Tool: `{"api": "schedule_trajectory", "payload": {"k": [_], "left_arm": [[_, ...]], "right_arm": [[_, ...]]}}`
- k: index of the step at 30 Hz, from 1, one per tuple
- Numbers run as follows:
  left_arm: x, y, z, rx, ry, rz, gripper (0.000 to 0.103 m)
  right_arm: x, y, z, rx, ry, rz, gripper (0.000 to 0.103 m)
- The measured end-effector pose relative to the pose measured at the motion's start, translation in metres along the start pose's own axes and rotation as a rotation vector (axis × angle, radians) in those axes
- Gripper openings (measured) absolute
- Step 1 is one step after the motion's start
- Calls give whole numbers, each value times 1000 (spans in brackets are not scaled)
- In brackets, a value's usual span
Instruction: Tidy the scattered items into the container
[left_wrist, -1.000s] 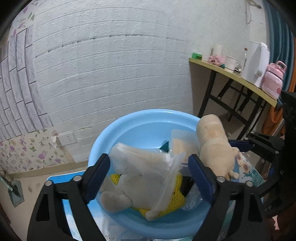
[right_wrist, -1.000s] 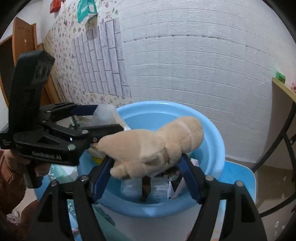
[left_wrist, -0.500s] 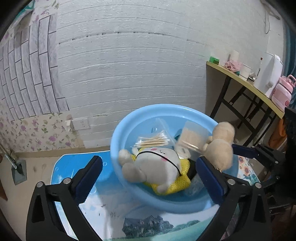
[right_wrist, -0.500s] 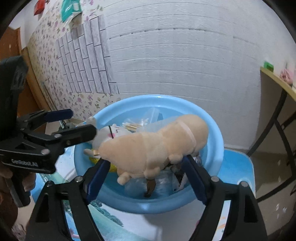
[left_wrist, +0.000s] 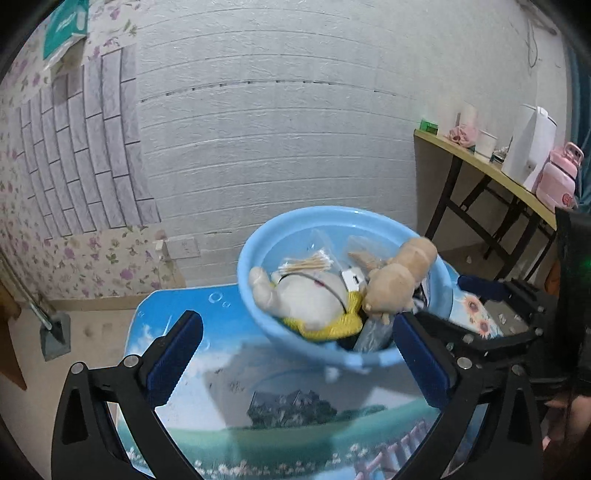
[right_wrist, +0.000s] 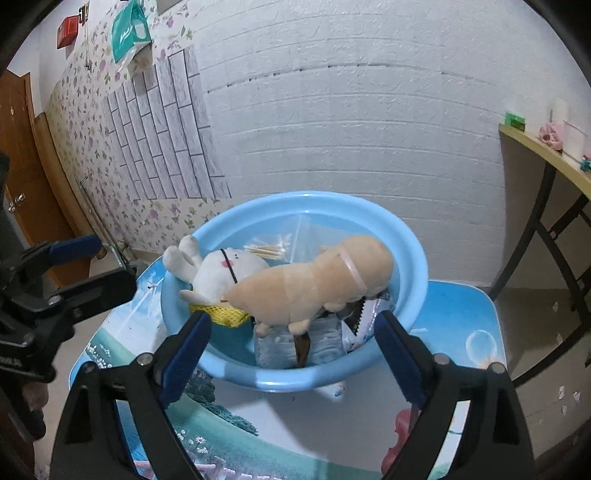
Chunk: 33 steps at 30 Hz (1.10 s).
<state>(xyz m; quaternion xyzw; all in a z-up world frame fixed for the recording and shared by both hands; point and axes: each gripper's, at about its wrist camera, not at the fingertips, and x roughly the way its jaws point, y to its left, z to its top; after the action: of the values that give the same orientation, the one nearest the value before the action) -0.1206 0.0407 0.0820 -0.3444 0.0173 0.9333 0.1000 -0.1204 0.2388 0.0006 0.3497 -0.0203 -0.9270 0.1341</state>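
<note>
Left wrist view: left gripper (left_wrist: 295, 354) fingers spread, holding nothing; the blue basin (left_wrist: 258, 306) sits centre-right on the bench (left_wrist: 280, 398).

Right wrist view: right gripper (right_wrist: 291, 347) fingers spread; the tan plush (right_wrist: 314, 284), likely light and squashy, lies in the basin at centre; grip its body.

Blue basin (right_wrist: 413, 254) on table, tan plush (right_wrist: 314, 284) atop white plush (right_wrist: 225, 269), right tool (right_wrist: 291, 343) open-jawed

Both grippers backed off basin (right_wrist: 413, 258); tan plush (right_wrist: 317, 284) released, right jaws opened.
</note>
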Motion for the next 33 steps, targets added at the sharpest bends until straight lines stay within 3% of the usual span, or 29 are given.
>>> {"api": "schedule_trajectory", "payload": {"k": [6,9,14,33], "left_arm": [[-12,6,-16,-27,9,13,103],[-21,15,-20,-77,5,-27,103],[-42,16,-22,-96,-47,37,103],[-43,19,-40,-120,-1,122,103]], "right_arm": [[-19,5,-7,2,-34,-16,91],[-28,5,-9,16,-42,-22,91],[-48,12,-7,-1,-86,-62,91],[-59,19,-14,-22,-68,-103,91]]}}
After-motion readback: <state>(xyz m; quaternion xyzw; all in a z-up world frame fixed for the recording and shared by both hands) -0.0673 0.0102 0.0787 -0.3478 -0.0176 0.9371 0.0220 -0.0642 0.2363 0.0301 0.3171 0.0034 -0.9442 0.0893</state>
